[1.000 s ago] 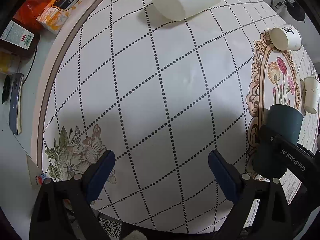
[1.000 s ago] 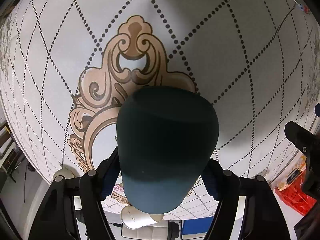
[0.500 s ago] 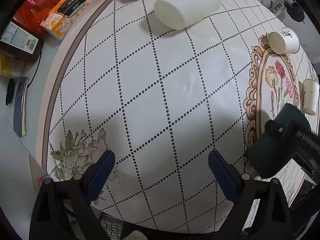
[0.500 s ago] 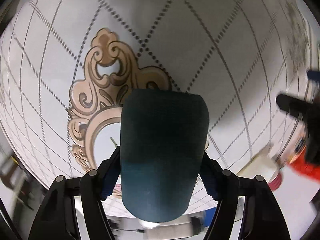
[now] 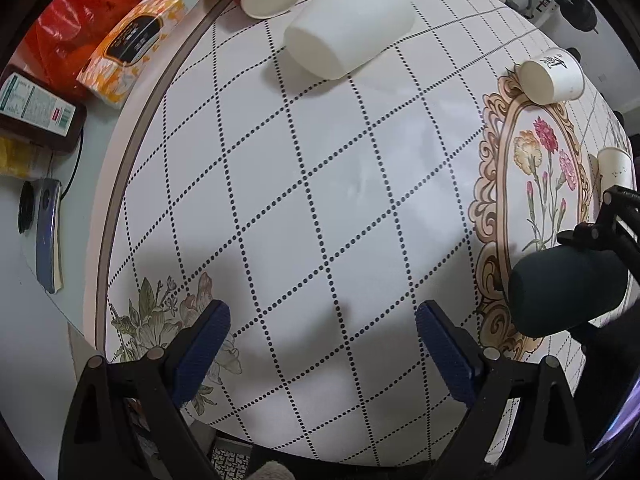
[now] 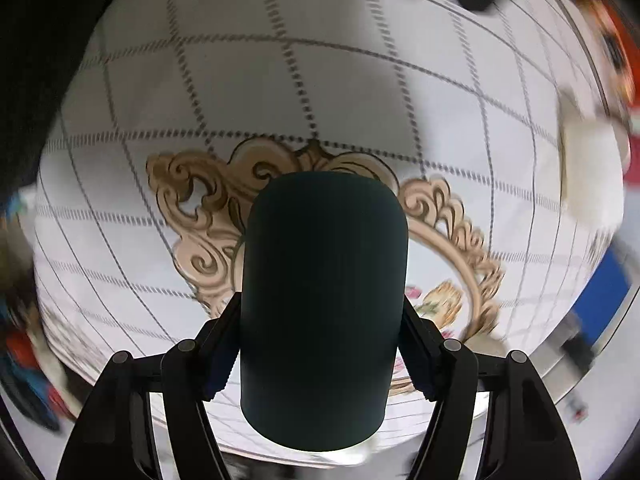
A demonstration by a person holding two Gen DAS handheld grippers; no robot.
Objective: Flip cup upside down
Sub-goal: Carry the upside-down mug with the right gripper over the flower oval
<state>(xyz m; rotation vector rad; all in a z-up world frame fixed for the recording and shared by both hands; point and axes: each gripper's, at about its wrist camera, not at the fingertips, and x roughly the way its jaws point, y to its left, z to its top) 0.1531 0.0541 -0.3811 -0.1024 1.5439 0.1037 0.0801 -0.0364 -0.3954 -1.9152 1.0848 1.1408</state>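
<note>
A home dining spot: a round table (image 5: 120,184) under a quilted-pattern tablecloth (image 5: 320,208) printed with flowers and a gilt scroll frame, a tissue pack (image 5: 128,46), a red plastic bag (image 5: 84,12), paper cups (image 5: 550,76) and a phone (image 5: 46,232) lying at its edge
</note>
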